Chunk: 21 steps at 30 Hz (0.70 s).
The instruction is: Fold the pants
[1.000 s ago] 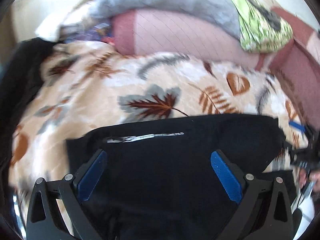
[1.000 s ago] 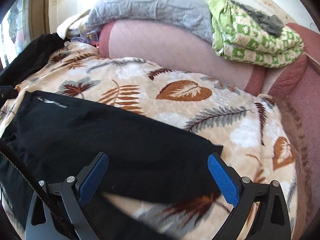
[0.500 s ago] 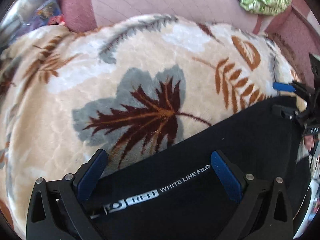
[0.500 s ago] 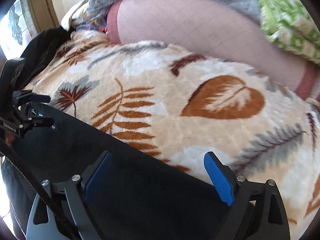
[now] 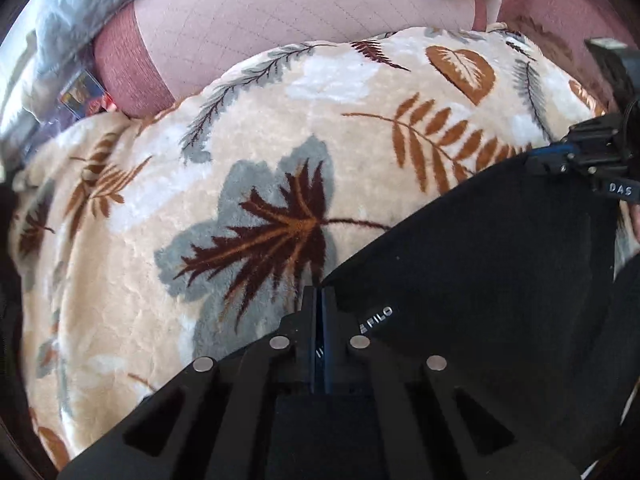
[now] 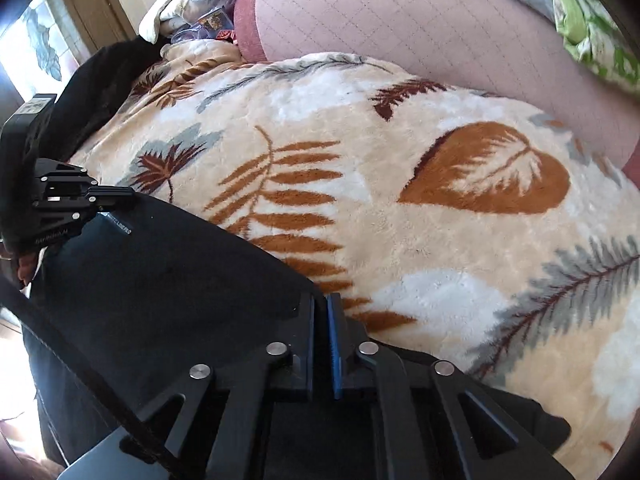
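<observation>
Left wrist: black pants [image 5: 480, 264] corner between pinched hand-held gripper [image 5: 321, 300] fingers.

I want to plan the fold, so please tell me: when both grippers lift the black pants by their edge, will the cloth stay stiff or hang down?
The pants look thin and lie flat on the blanket, so they will probably sag between the left gripper and right gripper. The plush blanket may drag on them a little. They seem light.
</observation>
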Tool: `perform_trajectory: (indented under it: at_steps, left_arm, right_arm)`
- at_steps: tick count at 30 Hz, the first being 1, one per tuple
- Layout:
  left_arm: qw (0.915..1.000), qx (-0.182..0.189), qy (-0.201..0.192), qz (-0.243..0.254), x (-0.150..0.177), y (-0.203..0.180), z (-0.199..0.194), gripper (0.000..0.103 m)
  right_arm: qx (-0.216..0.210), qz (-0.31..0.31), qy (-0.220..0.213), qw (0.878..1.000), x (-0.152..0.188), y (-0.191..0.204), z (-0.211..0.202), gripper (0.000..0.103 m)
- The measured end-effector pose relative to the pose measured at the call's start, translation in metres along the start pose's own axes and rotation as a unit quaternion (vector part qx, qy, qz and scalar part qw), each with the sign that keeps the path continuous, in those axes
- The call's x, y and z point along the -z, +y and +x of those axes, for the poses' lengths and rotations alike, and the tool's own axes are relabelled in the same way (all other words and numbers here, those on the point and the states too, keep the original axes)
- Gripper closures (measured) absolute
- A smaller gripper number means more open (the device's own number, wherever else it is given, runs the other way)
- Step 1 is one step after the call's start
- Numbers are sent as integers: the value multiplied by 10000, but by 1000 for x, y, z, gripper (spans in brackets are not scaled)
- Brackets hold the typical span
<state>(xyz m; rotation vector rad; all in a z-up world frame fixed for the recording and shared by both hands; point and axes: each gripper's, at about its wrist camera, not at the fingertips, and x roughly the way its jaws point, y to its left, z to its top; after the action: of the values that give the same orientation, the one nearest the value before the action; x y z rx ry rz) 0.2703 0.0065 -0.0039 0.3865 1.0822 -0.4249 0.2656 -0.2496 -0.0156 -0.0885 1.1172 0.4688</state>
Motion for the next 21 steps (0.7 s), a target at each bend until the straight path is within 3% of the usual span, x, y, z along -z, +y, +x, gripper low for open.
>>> perform_trajectory:
  at_steps: [10, 15, 21]
  left_arm:
    - [9956, 153, -787, -478, 47, -10, -93, 101]
    - [9903, 264, -1120, -776, 100, -29, -137, 101]
    - [9835, 347, -1226, -1282, 174, -51, -158, 101]
  right_arm:
    - [161, -23, -522, 9985, 26, 42, -72, 100]
    - [95, -22, -736, 9972, 70, 72, -113, 100]
    - [-46, -191, -625, 9979, 143, 120, -128, 100]
